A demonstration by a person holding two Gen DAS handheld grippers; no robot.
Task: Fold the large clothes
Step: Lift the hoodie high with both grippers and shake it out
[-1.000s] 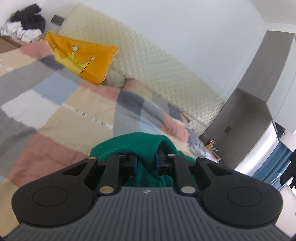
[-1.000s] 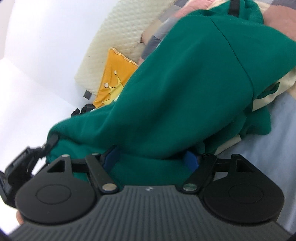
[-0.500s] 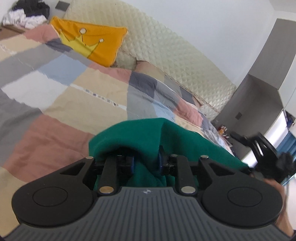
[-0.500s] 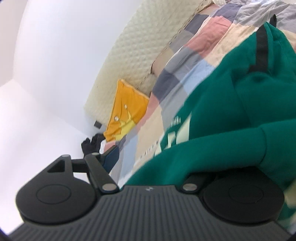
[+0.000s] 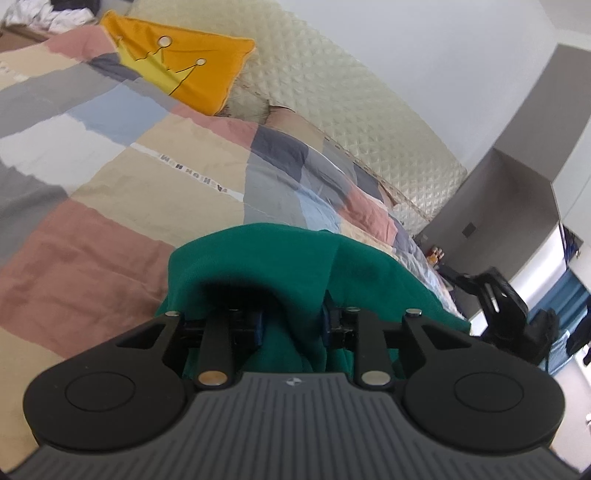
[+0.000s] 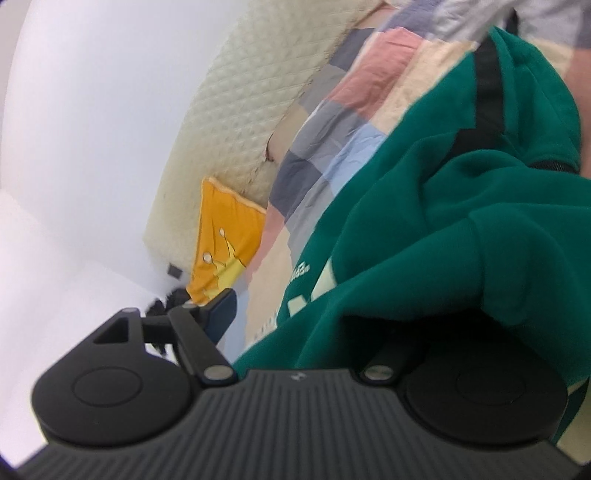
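A green sweatshirt (image 5: 280, 258) with pale lettering (image 6: 306, 288) and a black strip hangs between my two grippers above the patchwork bedspread (image 5: 110, 177). My left gripper (image 5: 291, 325) is shut on a fold of the green cloth, which drapes over both fingers. My right gripper (image 6: 306, 325) has its jaws wide apart; the left finger (image 6: 218, 314) stands bare, the right one is hidden under the sweatshirt, which lies across it. The right gripper also shows at the right of the left wrist view (image 5: 506, 306).
An orange crown cushion (image 5: 177, 70) leans on the cream quilted headboard (image 5: 351, 92). Dark and white clothes (image 5: 55, 18) are piled at the far left. A grey wardrobe (image 5: 517, 199) and blue curtains (image 5: 557, 306) stand to the right.
Both grippers have lifted and turned; the sweatshirt has spread between them and its lettering now shows. The right gripper has come into the left wrist view.
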